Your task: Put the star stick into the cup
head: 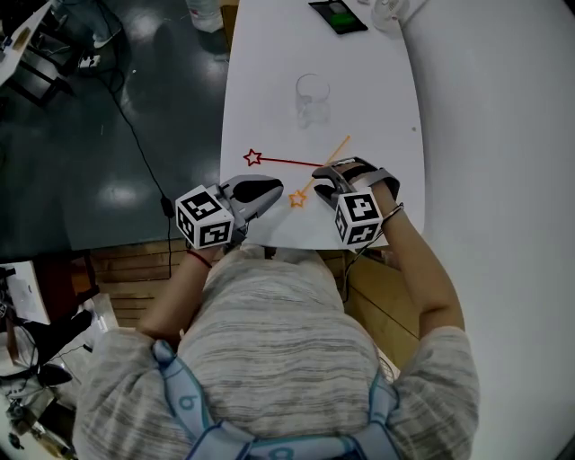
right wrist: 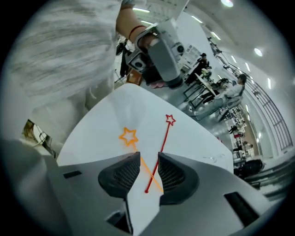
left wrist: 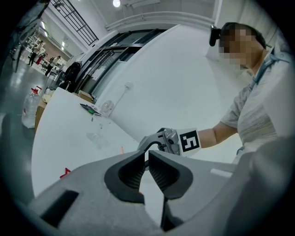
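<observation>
The white table point(head: 269, 81) lies bare between its near edge and the clear cup point(head: 313, 97), with free surface on the cup's left, right and near sides and its mouth open from above. At the far end a dark phone point(head: 338, 15) and a clear glass object point(head: 388, 11) stand well apart from the cup. On the near table the red star stick point(head: 283, 162) and orange star stick point(head: 334, 153) cross beneath the right gripper point(head: 323, 177), whose jaws stand apart astride them. The left gripper point(head: 275, 190) fills the near left corner. A white wall point(head: 503, 135) closes the right side.
</observation>
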Available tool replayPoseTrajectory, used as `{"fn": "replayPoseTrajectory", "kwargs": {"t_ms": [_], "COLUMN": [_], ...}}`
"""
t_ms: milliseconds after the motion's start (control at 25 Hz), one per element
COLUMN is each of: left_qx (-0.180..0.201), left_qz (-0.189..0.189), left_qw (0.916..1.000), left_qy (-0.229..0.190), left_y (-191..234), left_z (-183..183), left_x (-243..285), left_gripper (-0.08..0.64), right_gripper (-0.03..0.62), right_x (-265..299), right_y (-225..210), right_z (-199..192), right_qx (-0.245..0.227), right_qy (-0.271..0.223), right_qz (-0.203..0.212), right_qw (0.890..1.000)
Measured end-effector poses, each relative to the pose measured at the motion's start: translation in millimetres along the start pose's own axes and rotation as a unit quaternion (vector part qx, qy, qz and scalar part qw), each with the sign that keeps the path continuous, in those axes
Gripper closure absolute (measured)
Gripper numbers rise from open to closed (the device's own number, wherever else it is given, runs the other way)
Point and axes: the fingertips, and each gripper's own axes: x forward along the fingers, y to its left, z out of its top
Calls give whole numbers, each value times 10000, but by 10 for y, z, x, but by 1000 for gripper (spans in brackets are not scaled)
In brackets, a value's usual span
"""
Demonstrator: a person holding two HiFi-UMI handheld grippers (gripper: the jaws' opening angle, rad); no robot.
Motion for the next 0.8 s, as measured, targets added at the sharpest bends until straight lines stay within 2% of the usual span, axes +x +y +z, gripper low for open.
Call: {"fn": "replayPoseTrajectory", "kwargs": {"t_ms": [120, 280, 680, 800], "left_qx": [-56, -118, -238, -267], "left_qz": [23, 75, 74, 68], "left_qw": [10000, 9998, 9994, 9992], "left_qy": [-44, -117, -247, -278], "left_y": [27, 65, 84, 79], "left_z": [-5, -4, -44, -51], "left_x": [14, -9, 7, 21], "left_gripper": [543, 543, 543, 543], "right_gripper": [492, 493, 497, 519], "right_x": [162, 287, 470, 508], "right_y": [60, 90, 153, 148], "right_z": [-104, -157, -292, -306], "right_qx": [-579, -1016, -2010, -2283], "right_qy": [254, 407, 783, 882], "right_qz": [292, 613, 1157, 1261], "right_qw": [9976, 9921, 9696, 9613]}}
